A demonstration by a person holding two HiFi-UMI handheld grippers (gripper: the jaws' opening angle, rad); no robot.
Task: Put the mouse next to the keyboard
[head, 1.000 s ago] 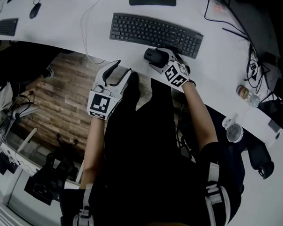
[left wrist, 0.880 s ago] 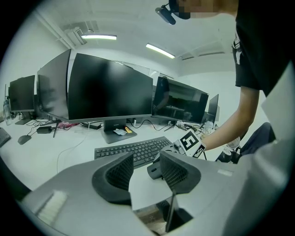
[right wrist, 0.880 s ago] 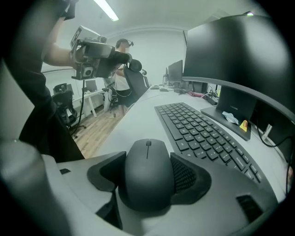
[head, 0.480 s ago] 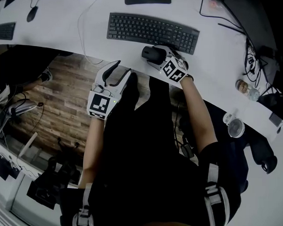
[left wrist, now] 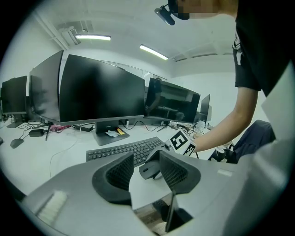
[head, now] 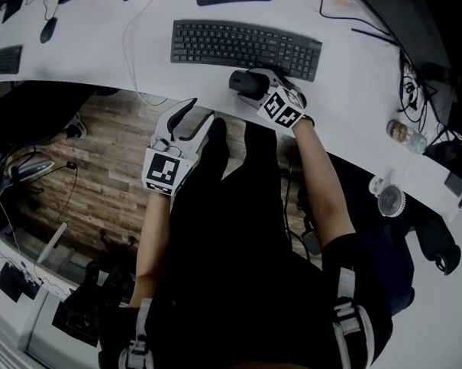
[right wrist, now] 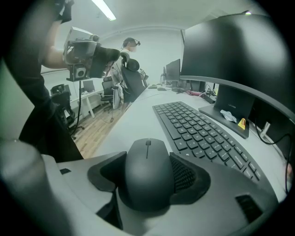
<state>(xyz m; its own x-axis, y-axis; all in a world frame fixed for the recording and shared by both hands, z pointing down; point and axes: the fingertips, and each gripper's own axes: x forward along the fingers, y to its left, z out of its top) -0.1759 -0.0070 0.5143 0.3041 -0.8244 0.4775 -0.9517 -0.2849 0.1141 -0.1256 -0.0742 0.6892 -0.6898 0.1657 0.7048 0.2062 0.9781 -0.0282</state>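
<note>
In the head view your right gripper (head: 258,88) covers half of the mouse (head: 245,82), and its fingers (right wrist: 185,177) grasp the mouse's sides. The mouse rests on the table (head: 349,108) just beside the keyboard's (head: 245,46) near edge. Your left gripper (left wrist: 146,177) is held short of the table edge, fingers released and empty.

Rear of mouse (head: 241,82) hidden under right tongs (head: 260,88)

A curved white worktop (head: 349,108) is running along the far side, with wood-plank flooring (head: 102,167) showing nearer, at left. Strip lights (left wrist: 154,52) are glowing overhead against white walls (left wrist: 203,78); a black office chair (right wrist: 134,79) is standing farther off.
</note>
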